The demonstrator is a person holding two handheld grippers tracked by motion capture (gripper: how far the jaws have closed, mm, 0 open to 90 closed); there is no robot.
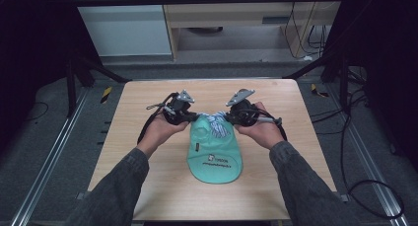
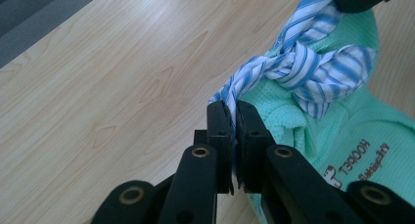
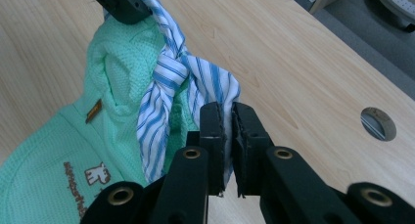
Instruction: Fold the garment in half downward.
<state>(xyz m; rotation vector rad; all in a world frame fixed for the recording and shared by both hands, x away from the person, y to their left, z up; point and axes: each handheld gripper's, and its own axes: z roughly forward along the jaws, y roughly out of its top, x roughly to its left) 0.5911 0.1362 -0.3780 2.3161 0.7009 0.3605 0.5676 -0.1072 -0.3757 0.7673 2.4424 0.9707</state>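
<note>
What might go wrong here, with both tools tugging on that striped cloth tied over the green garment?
Each tool, left and right, pinches only a thin edge of the striped cloth, so an end could slip free under a pull. The knot looks snug; pulling outward may tighten it instead of loosening it. The green garment lies loose on the table and could drag along.

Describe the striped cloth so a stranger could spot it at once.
On the wooden table lies a mint-green garment. At its far end, between the left gripper and right gripper, sits the striped cloth, knotted once. It alone has blue and white stripes.
</note>
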